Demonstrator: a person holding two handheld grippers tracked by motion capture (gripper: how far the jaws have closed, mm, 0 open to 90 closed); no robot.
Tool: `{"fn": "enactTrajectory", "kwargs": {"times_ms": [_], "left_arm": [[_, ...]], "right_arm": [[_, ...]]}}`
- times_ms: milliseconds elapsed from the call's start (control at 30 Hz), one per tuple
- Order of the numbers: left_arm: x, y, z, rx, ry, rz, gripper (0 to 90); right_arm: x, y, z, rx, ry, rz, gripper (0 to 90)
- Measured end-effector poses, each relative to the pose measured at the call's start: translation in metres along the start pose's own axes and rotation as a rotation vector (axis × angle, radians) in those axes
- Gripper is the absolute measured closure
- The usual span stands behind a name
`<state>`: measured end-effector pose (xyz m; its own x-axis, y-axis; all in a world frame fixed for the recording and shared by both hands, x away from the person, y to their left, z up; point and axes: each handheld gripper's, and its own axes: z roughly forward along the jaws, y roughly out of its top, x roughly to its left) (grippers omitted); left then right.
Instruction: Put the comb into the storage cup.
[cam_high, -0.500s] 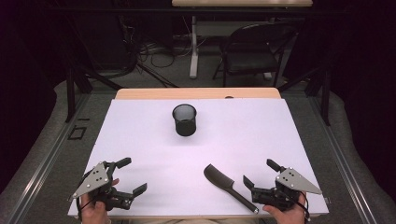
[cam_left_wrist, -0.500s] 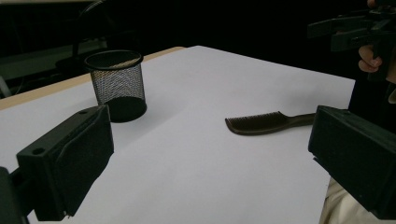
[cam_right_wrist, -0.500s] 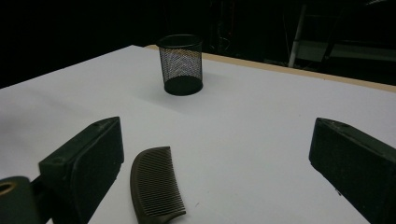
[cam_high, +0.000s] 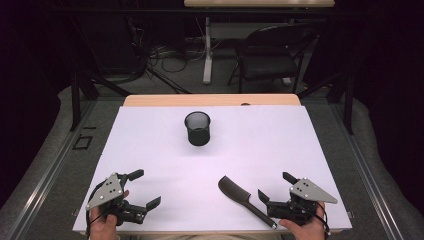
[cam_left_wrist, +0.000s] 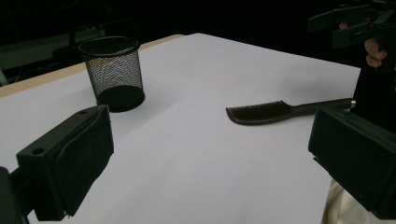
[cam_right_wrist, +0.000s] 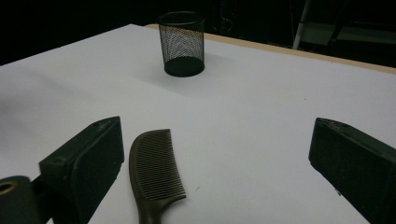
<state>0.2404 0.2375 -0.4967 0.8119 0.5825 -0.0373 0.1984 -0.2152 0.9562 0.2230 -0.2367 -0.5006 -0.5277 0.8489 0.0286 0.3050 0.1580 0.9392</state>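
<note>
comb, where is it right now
In the high view the comb lies flat on the white table near the front edge, just left of the right gripper, with the mesh cup farther back.

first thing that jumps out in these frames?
The black mesh cup stands upright and alone toward the far middle of the white table. Nearer the person, a dark comb lies flat just left of the right gripper. Both it and the left gripper rest at the near edge, jaws open and empty.
</note>
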Motion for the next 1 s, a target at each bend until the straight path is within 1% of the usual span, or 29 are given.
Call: {"fn": "enactTrajectory", "kwargs": {"times_ms": [33,133,167,200,233,267,300,333,367,433,533,567,600,633,667,700,733,767,800,833,933,967,1000], "left_arm": [[-0.001,0.000,0.001,0.003,-0.007,-0.002,0.3],[-0.001,0.000,0.001,0.012,-0.010,-0.001,0.3],[-0.001,0.000,0.002,0.015,-0.019,-0.012,0.3],[-0.001,0.000,0.002,0.015,-0.019,-0.012,0.4],[-0.001,-0.001,0.003,0.021,-0.031,-0.016,0.3],[-0.001,-0.001,0.003,0.021,-0.031,-0.016,0.3],[-0.001,-0.001,0.003,0.026,-0.031,-0.021,0.3],[-0.001,-0.001,0.004,0.023,-0.036,-0.026,0.3],[-0.001,-0.001,0.005,0.026,-0.030,-0.029,0.3],[0.000,-0.001,0.006,0.036,-0.039,-0.041,0.4],[0.000,-0.001,0.007,0.042,-0.035,-0.047,0.4],[0.000,-0.001,0.008,0.045,-0.037,-0.051,0.4],[0.000,-0.001,0.008,0.060,-0.030,-0.058,0.4],[0.000,-0.001,0.008,0.060,-0.030,-0.058,0.4],[0.001,-0.002,0.010,0.062,-0.031,-0.067,0.4],[0.001,-0.002,0.010,0.072,-0.028,-0.074,0.3],[0.002,-0.002,0.011,0.074,-0.030,-0.091,0.3],[0.002,-0.002,0.011,0.074,-0.030,-0.091,0.3],[0.002,-0.002,0.011,0.078,-0.028,-0.100,0.3],[0.003,-0.002,0.011,0.067,-0.037,-0.109,0.3],[0.003,-0.001,0.011,0.067,-0.033,-0.116,0.3],[0.004,-0.001,0.011,0.061,-0.049,-0.121,0.3],[0.004,-0.001,0.011,0.061,-0.041,-0.121,0.3]], "right_arm": [[0.001,0.000,0.000,0.010,0.001,0.009,3.1],[0.003,0.000,0.002,0.021,0.011,0.011,3.3],[0.004,-0.001,0.003,0.024,0.010,0.001,3.8],[0.004,-0.001,0.003,0.024,0.010,0.001,3.8],[0.007,-0.001,0.004,0.029,0.004,-0.021,5.4],[0.008,-0.001,0.005,0.035,0.003,-0.026,5.4],[0.008,-0.001,0.005,0.045,0.003,-0.032,8.2],[0.008,-0.001,0.005,0.045,0.003,-0.032,8.2],[0.009,-0.001,0.006,0.055,0.009,-0.028,8.5],[0.009,-0.001,0.008,0.073,0.007,-0.014,8.6],[0.008,0.000,0.009,0.073,0.008,-0.019,8.5],[0.008,0.001,0.009,0.079,0.007,-0.017,8.5],[0.007,0.003,0.010,0.093,0.007,-0.011,8.4],[0.007,0.003,0.010,0.093,0.007,-0.011,8.4],[0.006,0.004,0.011,0.110,0.009,-0.016,7.7],[0.007,0.004,0.012,0.117,0.011,-0.016,5.4],[0.007,0.005,0.013,0.130,0.018,-0.015,2.7],[0.007,0.005,0.013,0.130,0.018,-0.015,2.7],[0.006,0.005,0.014,0.148,0.029,-0.018,0.9],[0.007,0.006,0.016,0.171,0.042,-0.016,0.0],[0.008,0.006,0.018,0.192,0.049,-0.025,0.0],[0.008,0.006,0.019,0.203,0.052,-0.032,0.0],[0.010,0.006,0.022,0.227,0.060,-0.037,0.0]]}}
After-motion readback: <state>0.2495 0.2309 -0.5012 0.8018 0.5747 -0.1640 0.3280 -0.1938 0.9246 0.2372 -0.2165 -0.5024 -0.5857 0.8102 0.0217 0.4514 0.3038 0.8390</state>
